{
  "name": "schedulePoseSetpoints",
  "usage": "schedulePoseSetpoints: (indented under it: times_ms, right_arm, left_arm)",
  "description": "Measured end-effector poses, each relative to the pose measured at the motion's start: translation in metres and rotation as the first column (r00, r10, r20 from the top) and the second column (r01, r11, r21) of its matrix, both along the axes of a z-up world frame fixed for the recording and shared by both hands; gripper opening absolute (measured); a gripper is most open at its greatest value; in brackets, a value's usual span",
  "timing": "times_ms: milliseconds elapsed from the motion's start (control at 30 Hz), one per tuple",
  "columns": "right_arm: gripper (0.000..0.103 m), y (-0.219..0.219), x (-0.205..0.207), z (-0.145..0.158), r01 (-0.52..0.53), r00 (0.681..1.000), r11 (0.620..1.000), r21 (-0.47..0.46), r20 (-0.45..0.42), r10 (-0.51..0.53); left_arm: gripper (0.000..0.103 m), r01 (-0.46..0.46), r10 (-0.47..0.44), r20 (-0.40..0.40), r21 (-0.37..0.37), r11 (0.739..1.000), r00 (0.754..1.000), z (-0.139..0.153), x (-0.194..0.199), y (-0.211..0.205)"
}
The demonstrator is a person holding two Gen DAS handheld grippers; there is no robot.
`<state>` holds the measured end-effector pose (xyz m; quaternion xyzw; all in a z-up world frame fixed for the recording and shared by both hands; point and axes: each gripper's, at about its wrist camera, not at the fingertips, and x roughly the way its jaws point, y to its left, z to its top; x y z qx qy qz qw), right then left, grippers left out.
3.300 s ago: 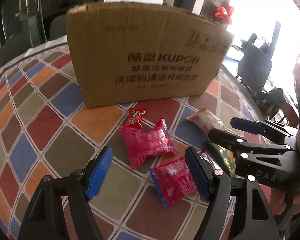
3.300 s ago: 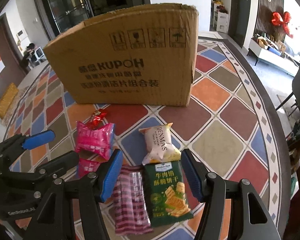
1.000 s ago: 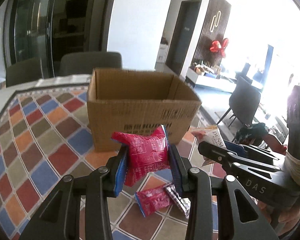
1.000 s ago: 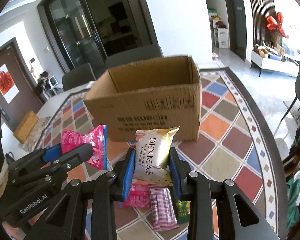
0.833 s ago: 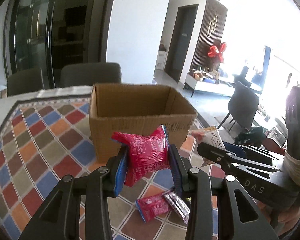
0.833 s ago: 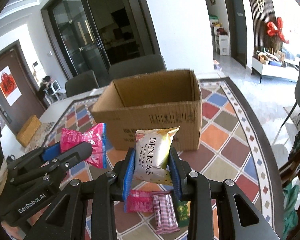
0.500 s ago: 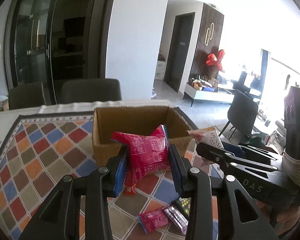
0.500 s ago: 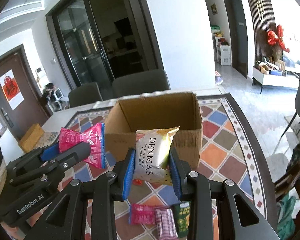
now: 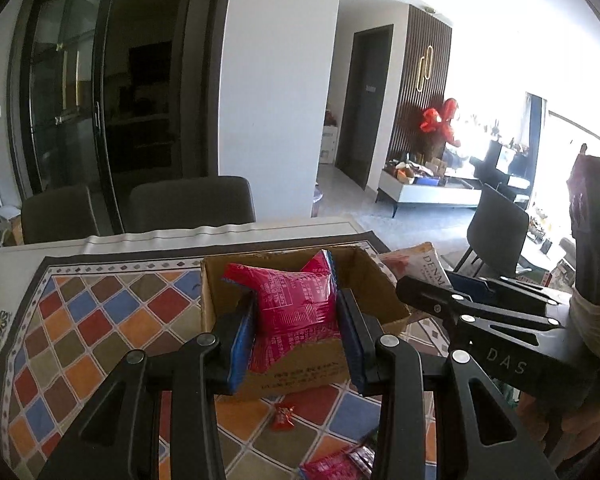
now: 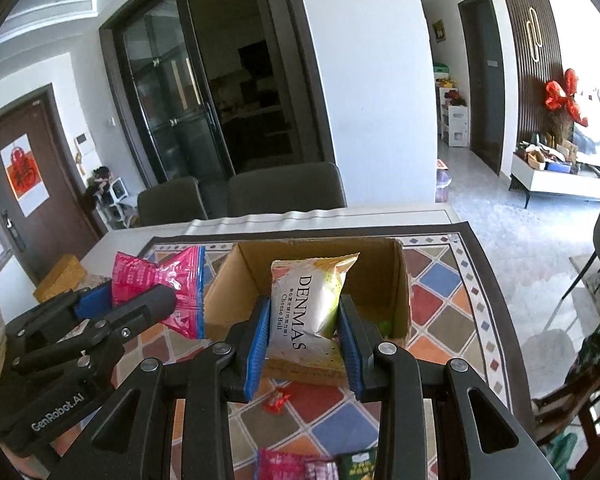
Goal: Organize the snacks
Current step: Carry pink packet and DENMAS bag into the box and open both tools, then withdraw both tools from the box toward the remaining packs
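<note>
My left gripper [image 9: 296, 320] is shut on a pink snack packet [image 9: 296, 300] and holds it high, in front of the open cardboard box [image 9: 374, 276]. My right gripper [image 10: 304, 334] is shut on a white and yellow DENMAS Cheese Ball packet [image 10: 310, 300], also held above the open box [image 10: 396, 280]. The left gripper with its pink packet [image 10: 160, 284] shows at the left of the right wrist view. The right gripper with the DENMAS packet [image 9: 424, 260] shows at the right of the left wrist view.
A small red candy [image 10: 276, 398] lies on the colourful checked tablecloth [image 10: 440, 280] in front of the box. A pink packet [image 10: 280, 464], a striped packet and a green packet [image 10: 358, 466] lie nearer me. Grey chairs [image 10: 284, 188] stand behind the table.
Both grippers have risen with their packets, so I now look down into the open box from higher up. The snacks on the table have dropped lower in view.
</note>
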<state>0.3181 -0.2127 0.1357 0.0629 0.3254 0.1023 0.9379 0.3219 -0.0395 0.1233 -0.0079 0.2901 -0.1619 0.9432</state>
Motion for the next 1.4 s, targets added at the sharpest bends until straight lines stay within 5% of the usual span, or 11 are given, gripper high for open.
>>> schedulePoseSetpoints:
  times_ms: [633, 867, 967, 1200, 1400]
  right_arm:
    - [0.034, 0.004, 0.081, -0.029, -0.021, 0.989, 0.999, -0.039, -0.145, 0.015]
    - [0.036, 0.001, 0.094, -0.036, -0.001, 0.988, 0.998, -0.055, -0.154, -0.008]
    - [0.060, 0.000, 0.092, -0.037, 0.023, 0.988, 0.997, -0.079, -0.149, -0.034]
    - [0.083, -0.006, 0.052, -0.026, 0.119, 0.992, 0.985, -0.123, -0.029, -0.123]
    - [0.086, -0.002, 0.002, -0.013, 0.163, 0.981, 0.978, -0.132, 0.123, -0.147]
  left_arm:
    - [0.041, -0.011, 0.021, -0.128, 0.084, 0.996, 0.992, -0.036, 0.087, -0.012]
    - [0.054, -0.037, 0.053, -0.133, 0.117, 0.992, 0.990, -0.039, 0.097, -0.013]
    - [0.058, -0.055, 0.069, -0.117, 0.120, 0.991, 0.991, -0.038, 0.088, -0.008]
    - [0.062, -0.075, 0.084, -0.091, 0.095, 0.993, 0.992, -0.036, 0.051, 0.002]
    - [0.066, -0.080, 0.085, -0.050, 0.087, 0.993, 0.995, -0.031, 0.014, 0.005]
